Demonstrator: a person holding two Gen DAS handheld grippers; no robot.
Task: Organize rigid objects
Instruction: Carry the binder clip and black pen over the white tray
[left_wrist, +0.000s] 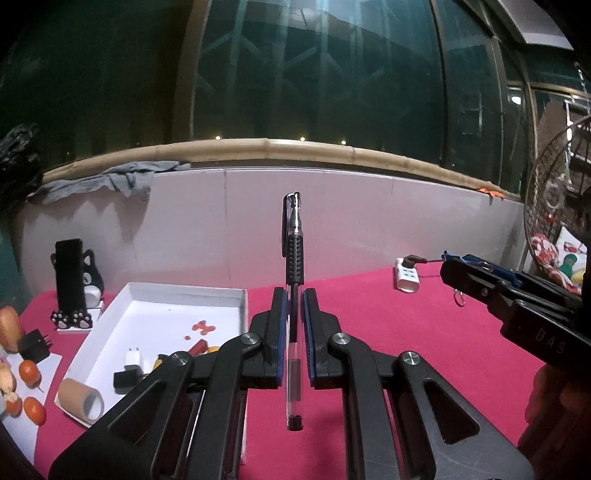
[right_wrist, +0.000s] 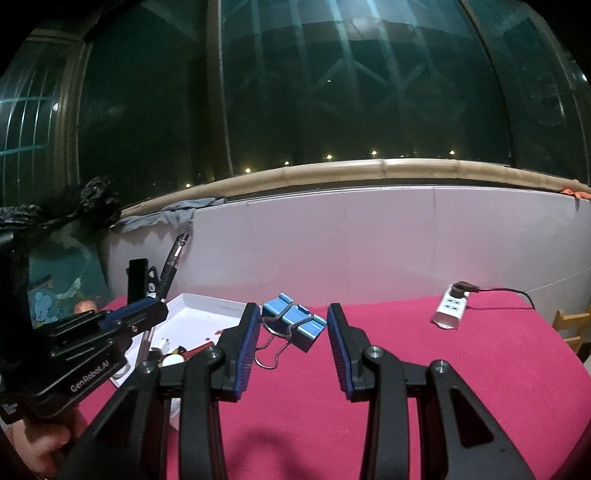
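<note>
L gripper (left_wrist: 294, 317) is clamped tight on a clear pen (left_wrist: 294, 295), gripped mid-barrel w/ its long axis running straight out along the fingers, capped end up and away, so to lie flat in the white tray (left_wrist: 236, 295), which sits just left and below, it prob needs tipping down. R gripper (right_wrist: 291, 332) stands partly open w/ the blue binder clips (right_wrist: 295, 321) between the pads, apparently pinched though contact on the R pad isn't clear; wire handles hang toward the L pad. L hand is nearer the tray, R well off over the pink cloth (right_wrist: 480, 369).
</note>
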